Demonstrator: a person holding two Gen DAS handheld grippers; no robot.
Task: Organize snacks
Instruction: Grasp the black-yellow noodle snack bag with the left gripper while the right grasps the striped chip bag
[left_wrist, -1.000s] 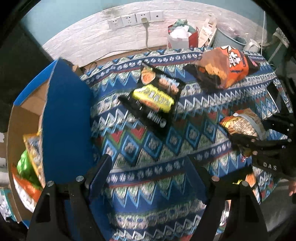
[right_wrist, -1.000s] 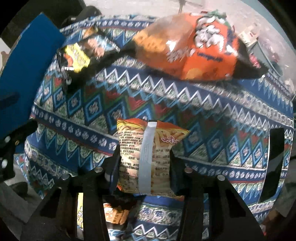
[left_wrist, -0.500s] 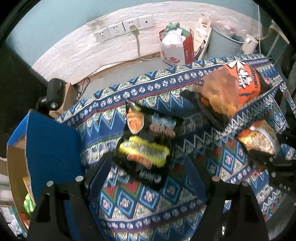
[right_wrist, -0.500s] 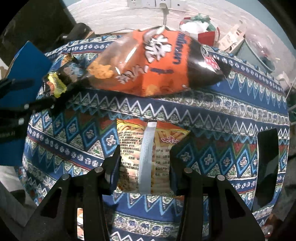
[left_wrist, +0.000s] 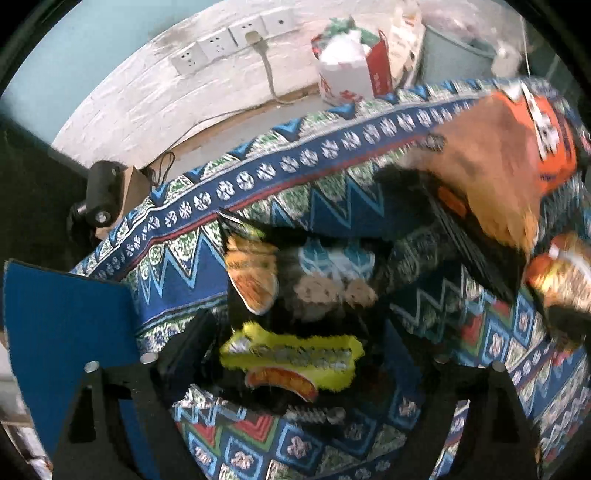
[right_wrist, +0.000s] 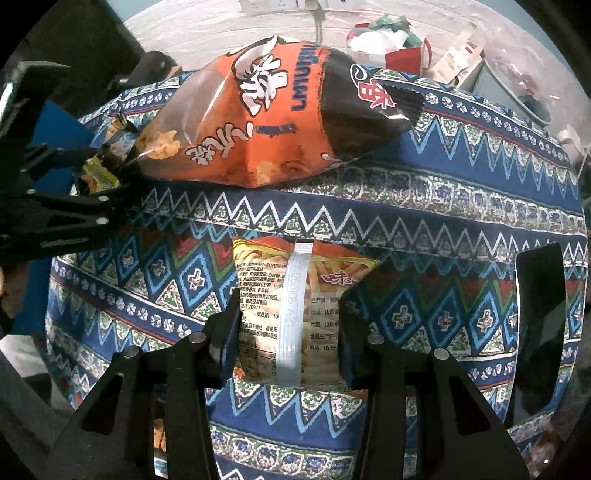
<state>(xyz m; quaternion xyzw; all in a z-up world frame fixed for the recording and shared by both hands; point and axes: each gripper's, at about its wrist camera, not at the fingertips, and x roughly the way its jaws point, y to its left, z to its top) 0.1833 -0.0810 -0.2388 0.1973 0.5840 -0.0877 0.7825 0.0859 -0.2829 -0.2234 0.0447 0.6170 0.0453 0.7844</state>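
A black snack bag with a yellow label (left_wrist: 295, 317) lies on the patterned cloth, between the fingers of my left gripper (left_wrist: 295, 347), which is open around it. My right gripper (right_wrist: 290, 317) is shut on a small orange-yellow fries packet (right_wrist: 291, 295) held over the cloth. A large orange and black chip bag (right_wrist: 266, 122) lies beyond it; it also shows in the left wrist view (left_wrist: 509, 162). The left gripper's fingers (right_wrist: 66, 206) show at the left of the right wrist view, at the black bag (right_wrist: 99, 173).
A blue box flap (left_wrist: 62, 332) stands at the left. The table cloth (right_wrist: 406, 214) covers the table. Behind are wall sockets (left_wrist: 236, 40), a red and white bag (left_wrist: 351, 74) and a grey bin (left_wrist: 454, 55). A black object (right_wrist: 539, 325) lies at the right.
My left gripper has moved forward from beside the box to straddle the black bag. My right gripper keeps its hold on the fries packet and has shifted slightly.
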